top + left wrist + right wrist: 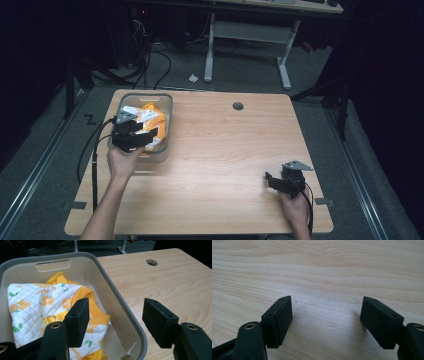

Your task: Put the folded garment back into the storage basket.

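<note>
A grey plastic bin (166,131) (117,300) stands at the table's left side, holding a crumpled white quilted garment (35,302) (147,117) with orange flowers and orange trim. My left gripper (145,138) (116,320) hovers open over the bin's right rim, one jaw above the cloth and the other above the table, nothing between them. My right gripper (273,181) (327,320) rests open low over bare wood near the table's front right, held by a hand.
The light wooden table (225,150) has a round cable hole (238,106) (151,262) at its far side. Behind the table stand a white desk frame (250,45) and cables on the dark floor. Cables trail from both grippers.
</note>
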`<action>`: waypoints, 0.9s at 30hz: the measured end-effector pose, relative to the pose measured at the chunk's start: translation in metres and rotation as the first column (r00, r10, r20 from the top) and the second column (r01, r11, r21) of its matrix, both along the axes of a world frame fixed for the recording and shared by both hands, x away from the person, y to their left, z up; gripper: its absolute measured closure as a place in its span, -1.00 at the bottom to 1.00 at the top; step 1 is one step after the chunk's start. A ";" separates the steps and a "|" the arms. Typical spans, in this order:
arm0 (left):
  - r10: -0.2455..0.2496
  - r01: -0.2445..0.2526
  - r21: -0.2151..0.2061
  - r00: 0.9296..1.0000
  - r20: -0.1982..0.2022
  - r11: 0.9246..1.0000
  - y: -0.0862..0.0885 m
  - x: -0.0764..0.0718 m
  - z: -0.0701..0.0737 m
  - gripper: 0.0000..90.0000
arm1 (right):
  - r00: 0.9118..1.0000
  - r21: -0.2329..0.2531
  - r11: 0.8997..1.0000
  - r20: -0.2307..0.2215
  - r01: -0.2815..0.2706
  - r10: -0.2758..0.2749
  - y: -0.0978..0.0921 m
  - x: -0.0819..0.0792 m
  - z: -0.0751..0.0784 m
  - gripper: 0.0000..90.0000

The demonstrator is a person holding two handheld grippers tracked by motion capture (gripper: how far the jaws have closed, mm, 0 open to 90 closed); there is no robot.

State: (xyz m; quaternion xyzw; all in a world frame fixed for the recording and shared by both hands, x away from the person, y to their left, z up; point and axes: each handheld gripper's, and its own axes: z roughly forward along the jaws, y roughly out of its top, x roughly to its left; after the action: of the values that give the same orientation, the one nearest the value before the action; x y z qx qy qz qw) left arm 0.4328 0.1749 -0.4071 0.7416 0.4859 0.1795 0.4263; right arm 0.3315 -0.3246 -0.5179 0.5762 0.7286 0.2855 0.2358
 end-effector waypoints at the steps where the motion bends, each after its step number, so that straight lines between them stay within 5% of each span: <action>1: 0.000 0.000 -0.005 1.000 0.001 1.000 0.000 -0.001 0.000 -0.14 | 1.000 0.001 1.000 -0.001 0.002 -0.002 0.000 0.000 0.000 -0.42; 27: -0.060 0.060 -0.001 0.998 0.016 0.998 -0.019 -0.020 -0.004 -0.16 | 1.000 0.001 1.000 -0.001 0.002 -0.002 0.000 0.000 0.000 -0.42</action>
State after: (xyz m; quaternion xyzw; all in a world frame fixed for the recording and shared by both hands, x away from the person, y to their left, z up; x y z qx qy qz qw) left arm 0.4127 0.1559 -0.4110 0.7543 0.4602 0.1721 0.4356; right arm 0.3314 -0.3244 -0.5178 0.5773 0.7279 0.2855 0.2353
